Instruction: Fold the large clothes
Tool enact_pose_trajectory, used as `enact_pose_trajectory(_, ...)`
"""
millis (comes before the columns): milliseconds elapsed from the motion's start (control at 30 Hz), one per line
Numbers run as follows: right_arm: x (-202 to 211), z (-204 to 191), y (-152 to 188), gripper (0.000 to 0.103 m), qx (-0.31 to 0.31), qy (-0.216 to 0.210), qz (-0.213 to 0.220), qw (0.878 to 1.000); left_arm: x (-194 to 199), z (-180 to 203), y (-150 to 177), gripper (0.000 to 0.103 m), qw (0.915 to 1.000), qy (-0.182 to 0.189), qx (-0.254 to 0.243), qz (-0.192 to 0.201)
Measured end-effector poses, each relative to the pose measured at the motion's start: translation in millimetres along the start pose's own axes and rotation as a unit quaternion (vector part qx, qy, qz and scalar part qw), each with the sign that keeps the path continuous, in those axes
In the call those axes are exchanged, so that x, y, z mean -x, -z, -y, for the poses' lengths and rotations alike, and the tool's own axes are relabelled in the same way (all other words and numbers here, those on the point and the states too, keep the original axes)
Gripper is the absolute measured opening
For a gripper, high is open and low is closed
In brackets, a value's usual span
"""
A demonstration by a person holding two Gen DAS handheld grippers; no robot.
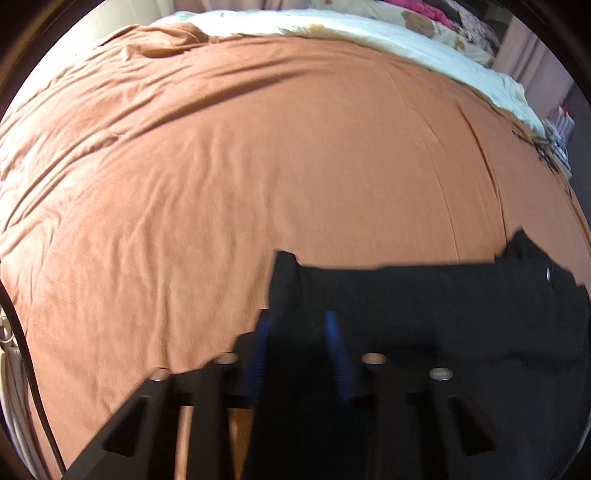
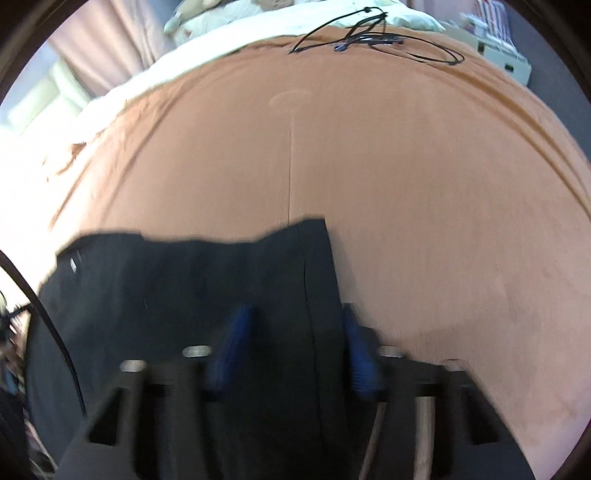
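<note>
We see the black garment [image 1: 424, 295] lying at the near edge of the bed, its straight upper hem stretched flat across the orange bedspread [image 1: 258, 166]. The cloth is dark, matte and smooth, with a small metal button [image 1: 547, 273] near one end and a vertical seam toward the other. The left tool [image 1: 299, 332] tilts steeply down over one end of the hem, its blue ribbed pads narrowed with a raised fold of the black fabric between them; they appear to pinch it. The right tool [image 2: 291, 328] leans down at the opposite end, its blue pads likewise drawn in on either side of the seamed corner [image 2: 314, 258], seemingly gripping it. The bedspread is soft, finely ribbed and creased. A tangle of thin black cables [image 2: 369, 33] lies at the bed's far edge, beside pale bedding [image 1: 369, 33].
</note>
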State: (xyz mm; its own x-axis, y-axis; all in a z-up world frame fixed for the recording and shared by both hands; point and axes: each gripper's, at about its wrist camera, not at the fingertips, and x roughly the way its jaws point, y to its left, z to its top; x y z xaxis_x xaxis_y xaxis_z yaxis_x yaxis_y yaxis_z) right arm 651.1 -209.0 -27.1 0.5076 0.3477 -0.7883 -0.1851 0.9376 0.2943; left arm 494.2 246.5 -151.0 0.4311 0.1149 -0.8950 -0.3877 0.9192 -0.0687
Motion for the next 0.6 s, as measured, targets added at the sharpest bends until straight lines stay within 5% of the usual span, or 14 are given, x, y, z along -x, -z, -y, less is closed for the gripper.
enact_pose_trajectory(67, 0.8, 5.8, -1.4, 0.014, -0.006, -0.013, 0.006, 1.0, 2.2, -2.1, -1.4, 0.008, 1.0, 0.006, 0.004, 0.004)
enact_pose_trajectory(133, 3.5, 11.6, 1.2, 0.004, -0.008, -0.028, 0.013, 0.999, 4.7, -4.5, -1.8, 0.004, 0.9998, 0.019, 0.003, 0.002)
enact_pose_trajectory(300, 32.3, 26.9, 15.4, 0.001, -0.021, -0.018, 0.081, 0.996, 27.6, -19.0, -0.6, 0.002, 0.9978, 0.025, 0.028, 0.055)
enact_pose_trajectory(500, 19.5, 11.8, 24.4, 0.003, -0.023, 0.03, 0.048, 0.998, 24.5, -11.4, -5.2, 0.003, 0.9989, 0.014, 0.04, 0.019)
enact_pose_trajectory(600, 36.2, 11.1, 29.2, 0.01, -0.016, 0.023, 0.05, 0.998, 45.1, -18.6, 1.7, 0.025, 0.9966, 0.037, 0.068, 0.028)
